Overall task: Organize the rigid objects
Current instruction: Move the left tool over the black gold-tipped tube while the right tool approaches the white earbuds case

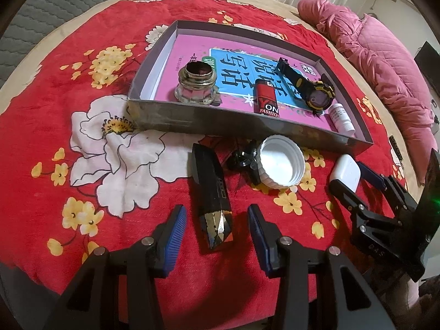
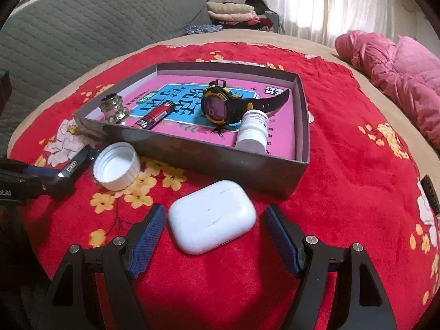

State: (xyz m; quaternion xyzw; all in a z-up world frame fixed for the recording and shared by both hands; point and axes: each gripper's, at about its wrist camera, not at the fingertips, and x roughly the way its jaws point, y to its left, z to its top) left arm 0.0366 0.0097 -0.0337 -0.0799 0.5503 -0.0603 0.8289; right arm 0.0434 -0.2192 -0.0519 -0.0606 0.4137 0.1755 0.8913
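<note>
Two grippers sit over the red floral blanket [image 2: 343,143], both with jaws released. Left gripper [image 1: 217,227] straddles a black faceted case [image 1: 213,206]; case lies between the blue pads, clear gaps either side. Right gripper [image 2: 216,232] brackets a white earbud case [image 2: 211,217]; left pad just beside it, right pad apart. White bottle cap [image 2: 117,166] rests outside the grey box [image 2: 209,159], near its front wall. Watch [image 2: 220,104], lighter [image 2: 155,117], pill bottle [image 2: 253,132], glass inkwell [image 2: 112,110] lie inside.

lighter [image 1: 266,97]: "ON FASHION" | book [image 1: 192,46]: Chinese characters
</note>
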